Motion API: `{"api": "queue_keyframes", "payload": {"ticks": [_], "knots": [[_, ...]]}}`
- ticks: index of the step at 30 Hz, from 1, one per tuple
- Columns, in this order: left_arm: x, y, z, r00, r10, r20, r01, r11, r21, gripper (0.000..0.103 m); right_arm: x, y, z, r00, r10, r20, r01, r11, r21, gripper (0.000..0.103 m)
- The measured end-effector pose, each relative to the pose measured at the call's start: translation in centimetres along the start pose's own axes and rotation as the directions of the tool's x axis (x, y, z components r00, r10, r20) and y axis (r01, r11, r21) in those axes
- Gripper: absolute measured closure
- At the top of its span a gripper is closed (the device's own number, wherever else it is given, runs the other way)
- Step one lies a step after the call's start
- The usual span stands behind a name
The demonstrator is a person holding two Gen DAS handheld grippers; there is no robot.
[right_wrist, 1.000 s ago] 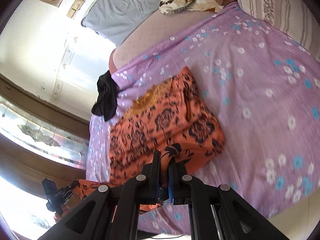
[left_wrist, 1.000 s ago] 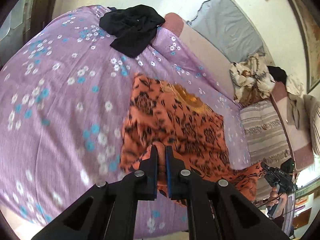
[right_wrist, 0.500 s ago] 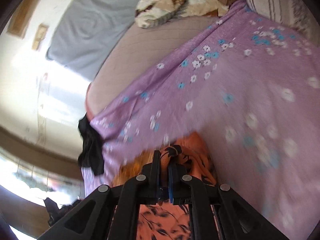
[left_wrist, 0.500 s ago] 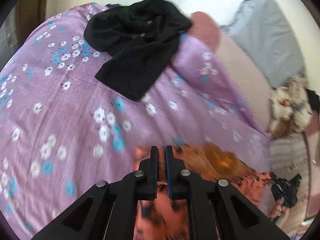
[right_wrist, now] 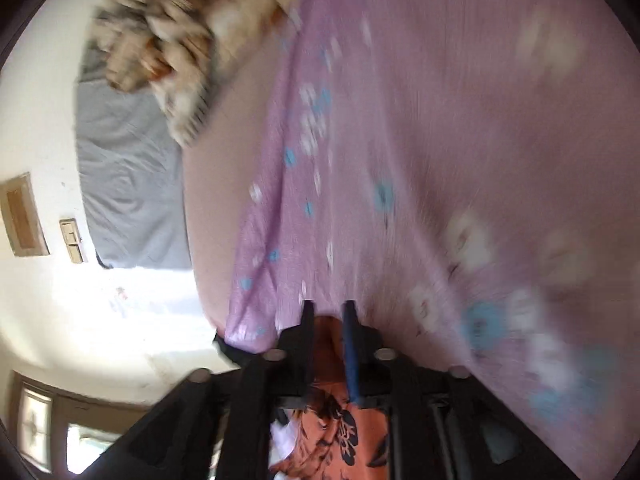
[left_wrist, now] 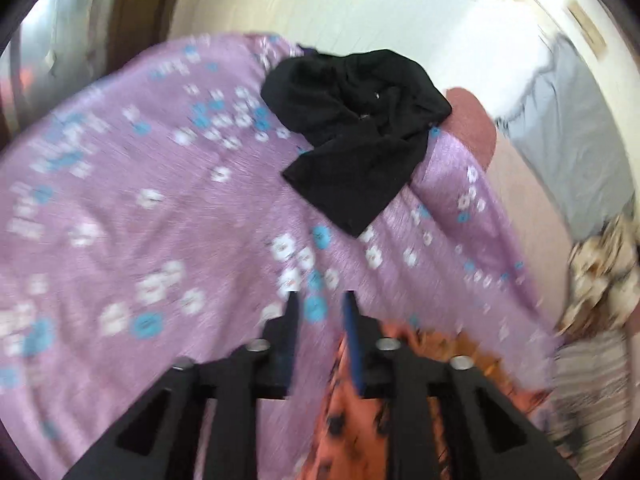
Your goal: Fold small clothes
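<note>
Evidently mid-fold release: both grippers' jaws have just been opening, left gripper (left_wrist: 318, 304) narrowly parted over bare sheet, right gripper (right_wrist: 328, 312) wider astride the orange garment (right_wrist: 340, 432) on the purple bedsheet (left_wrist: 120, 220); next, withdraw and regrip for another fold.

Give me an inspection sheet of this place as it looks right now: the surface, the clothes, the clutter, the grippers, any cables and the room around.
Surface: lilac flowered bedsheet, blurred by motion.
Job's things: orange patterned garment lying on the sheet under both grippers; black garment crumpled farther off near the bed's edge.
Clutter: cream and brown blanket heap; grey cloth against the wall.
Grippers: left gripper has just been opening, only sheet seen between its jaws; right gripper has just been opening, orange cloth between its jaws but not pinched.
Cables: nothing seen.
Surroundings: white wall with switch plates; window.
</note>
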State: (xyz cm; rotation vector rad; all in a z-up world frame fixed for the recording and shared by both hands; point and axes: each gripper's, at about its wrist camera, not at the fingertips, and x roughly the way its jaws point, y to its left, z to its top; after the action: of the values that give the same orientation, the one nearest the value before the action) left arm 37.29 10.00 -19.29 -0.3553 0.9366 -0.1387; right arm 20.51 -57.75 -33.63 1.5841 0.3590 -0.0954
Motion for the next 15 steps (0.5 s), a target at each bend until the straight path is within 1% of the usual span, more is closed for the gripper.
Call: {"api": "queue_keyframes", "payload": {"ticks": [1,2,3,4,5,6,7,8,9,10,11,12,13,14,15], "knots": [[-1.7,-1.0,-1.7,1.000,0.013,0.011,-0.013,0.999,0.042,0.057,-1.2,0.5,-0.1,0.999,0.010,0.033,-0.011,1.000,0.005,0.021],[-2.8,-2.0,-3.3,1.000,0.012,0.010,-0.013,0.997,0.078,0.053,-2.8,1.2,-0.4,0.996,-0.011,0.093,0.011,1.000,0.002,0.010],[-3.5,-3.1,-4.9,1.000,0.023,-0.001,-0.023,0.993,0.115,0.045,-3.8,2.4,-0.8,0.991,-0.044,0.123,0.048,0.998,-0.036,0.010],[-4.1,-4.1,-6.8,0.999,0.042,-0.019,-0.038,0.987,0.157,0.039,-4.1,4.0,-1.5,0.992,-0.073,0.098,0.085,0.989,-0.125,0.010],[-4.3,-5.0,-8.6,0.998,0.059,-0.038,-0.050,0.980,0.191,0.036,-4.1,5.6,-2.6,0.992,-0.112,0.063,0.124,0.968,-0.218,0.010],[-4.5,-5.7,-10.3,0.997,0.066,-0.050,-0.055,0.976,0.213,0.034,-3.8,7.2,-4.3,0.983,-0.179,0.040,0.182,0.931,-0.318,0.012],[-4.5,-6.3,-11.9,0.996,0.066,-0.057,-0.052,0.972,0.228,0.034,-3.4,8.1,-5.8,0.975,-0.220,0.023,0.211,0.897,-0.388,0.012],[-4.4,-6.7,-13.1,0.996,0.068,-0.061,-0.052,0.969,0.240,0.034,-2.8,9.1,-7.9,0.966,-0.260,-0.002,0.229,0.852,-0.471,0.019],[-4.1,-7.0,-14.5,0.995,0.081,-0.066,-0.062,0.964,0.258,0.034,-1.8,10.0,-10.5,0.947,-0.321,-0.027,0.250,0.785,-0.567,0.031],[-3.7,-7.2,-15.1,0.993,0.097,-0.069,-0.075,0.960,0.271,0.034,-0.6,10.6,-13.0,0.922,-0.384,-0.044,0.266,0.714,-0.648,0.036],[-3.0,-7.2,-15.8,0.990,0.123,-0.075,-0.096,0.951,0.293,0.034,0.2,10.6,-15.1,0.903,-0.426,-0.054,0.269,0.660,-0.702,0.048],[-2.5,-7.2,-16.1,0.986,0.144,-0.078,-0.113,0.943,0.312,0.034,1.1,10.4,-17.4,0.879,-0.472,-0.065,0.265,0.597,-0.757,0.061],[-2.0,-7.0,-16.1,0.982,0.173,-0.073,-0.140,0.933,0.331,0.034,2.5,10.2,-19.7,0.849,-0.523,-0.078,0.255,0.534,-0.806,0.065],[-1.7,-6.7,-15.8,0.980,0.192,-0.061,-0.161,0.928,0.337,0.034,4.2,9.6,-22.1,0.816,-0.571,-0.090,0.240,0.476,-0.846,0.065],[-1.5,-6.3,-15.1,0.980,0.193,-0.050,-0.166,0.927,0.336,0.034,5.3,9.0,-23.8,0.797,-0.598,-0.091,0.228,0.437,-0.870,0.065]]}}
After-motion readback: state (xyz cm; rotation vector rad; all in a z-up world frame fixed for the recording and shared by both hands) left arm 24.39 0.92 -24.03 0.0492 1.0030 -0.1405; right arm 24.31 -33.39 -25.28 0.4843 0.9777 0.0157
